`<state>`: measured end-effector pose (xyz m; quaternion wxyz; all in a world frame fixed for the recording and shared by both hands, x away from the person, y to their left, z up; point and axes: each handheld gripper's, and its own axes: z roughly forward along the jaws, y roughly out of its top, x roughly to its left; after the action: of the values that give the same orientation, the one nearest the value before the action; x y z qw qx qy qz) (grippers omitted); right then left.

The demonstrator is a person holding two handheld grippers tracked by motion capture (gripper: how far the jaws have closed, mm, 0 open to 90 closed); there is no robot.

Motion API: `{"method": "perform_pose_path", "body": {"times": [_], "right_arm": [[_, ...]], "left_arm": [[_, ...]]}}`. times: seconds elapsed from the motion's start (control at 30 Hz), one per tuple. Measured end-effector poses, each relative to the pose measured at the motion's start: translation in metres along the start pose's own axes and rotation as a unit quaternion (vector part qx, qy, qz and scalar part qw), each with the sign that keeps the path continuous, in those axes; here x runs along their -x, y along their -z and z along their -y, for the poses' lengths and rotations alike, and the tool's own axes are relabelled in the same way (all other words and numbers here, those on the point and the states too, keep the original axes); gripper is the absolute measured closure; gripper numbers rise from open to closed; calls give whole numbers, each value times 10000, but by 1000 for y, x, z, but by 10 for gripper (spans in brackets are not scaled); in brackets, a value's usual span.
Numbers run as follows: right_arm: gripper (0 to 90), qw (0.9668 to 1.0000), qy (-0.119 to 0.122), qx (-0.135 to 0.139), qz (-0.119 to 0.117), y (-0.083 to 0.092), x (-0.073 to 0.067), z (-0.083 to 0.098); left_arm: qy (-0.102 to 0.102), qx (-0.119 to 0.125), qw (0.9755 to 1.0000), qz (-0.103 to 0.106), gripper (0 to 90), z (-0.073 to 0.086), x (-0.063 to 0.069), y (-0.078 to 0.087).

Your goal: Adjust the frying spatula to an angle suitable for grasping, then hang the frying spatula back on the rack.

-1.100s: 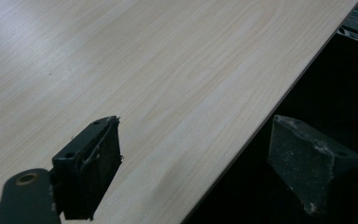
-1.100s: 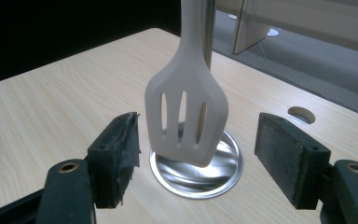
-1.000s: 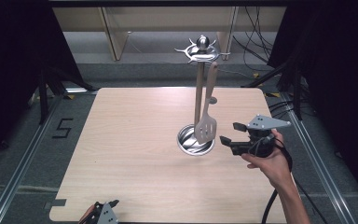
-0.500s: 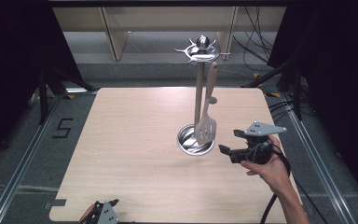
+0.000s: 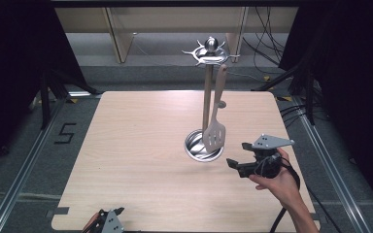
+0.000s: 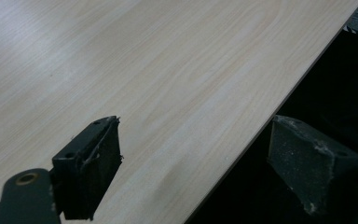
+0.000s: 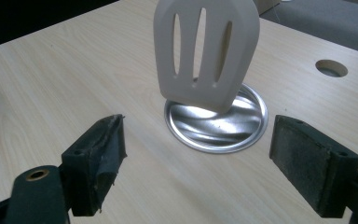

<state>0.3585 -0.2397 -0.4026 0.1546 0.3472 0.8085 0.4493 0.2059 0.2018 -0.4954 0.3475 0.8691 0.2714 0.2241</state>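
1 slotted spatula (image 5: 214, 136), beige, hangs from 1 metal utensil stand (image 5: 208, 87): pole w/ hooked ring on top, round steel base (image 5: 203, 147) just right of frame centre in the high view. Spatula blade sits low, just above the base; 3 long slots plus small holes show in the right gripper view (image 7: 206, 51), upper centre of frame. 1 wooden table (image 5: 141, 145), w/ 1 round hole (image 7: 331, 68) at upper right in that view.

2 grippers. Right gripper (image 5: 237, 155), lower right of the high view, held in 1 hand (image 5: 279, 182), jaws aimed at spatula but apart from it; they've just been opening, now wide, nothing between them. Left gripper (image 5: 112, 213) at bottom edge, left of centre; jaws spread wide over the table's edge (image 6: 261, 130), holding nothing.
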Motion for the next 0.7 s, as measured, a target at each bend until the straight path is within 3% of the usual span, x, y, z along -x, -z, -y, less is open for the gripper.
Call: {"method": "perform_pose_path", "body": {"times": [0.03,0.07,0.1,0.13,0.17,0.2,0.27,0.37,0.4,0.47,0.5,0.57,0.7], "right_arm": [[192,10000,45,72,5,-1,1,1],[193,10000,26,63,51,1,1,3],[193,10000,26,63,51,1,1,3],[196,10000,-84,16,-2,2,0,5],[196,10000,-20,51,31,2,1,5],[196,10000,-20,51,31,2,1,5],[196,9998,-170,66,92,2,0,9],[195,9998,-192,32,56,3,1,10],[195,10000,0,16,33,3,5,12],[194,10000,-12,-4,61,3,5,13],[195,9998,-200,3,-4,1,3,15],[194,9999,-69,15,76,0,4,16],[194,9998,-178,-87,52,1,1,17]], "left_arm": [[-42,-66,10000,-5,162,0,-1,1],[118,-2,9999,-66,162,1,1,-1],[118,-2,9999,-66,162,1,1,-1],[2,-71,10000,-42,162,0,-1,0],[100,-4,9999,-73,162,1,0,0],[46,-32,10000,-60,162,1,-1,0],[60,-68,9999,-118,162,1,0,0],[-15,-71,10000,-63,162,0,0,0],[9,-94,10000,-28,162,1,1,0],[-13,-89,10000,-37,162,1,1,0],[-19,-90,9999,-64,162,1,2,0],[38,-3,10000,-77,162,1,3,1],[-5,-27,10000,-45,162,2,0,1]]}}
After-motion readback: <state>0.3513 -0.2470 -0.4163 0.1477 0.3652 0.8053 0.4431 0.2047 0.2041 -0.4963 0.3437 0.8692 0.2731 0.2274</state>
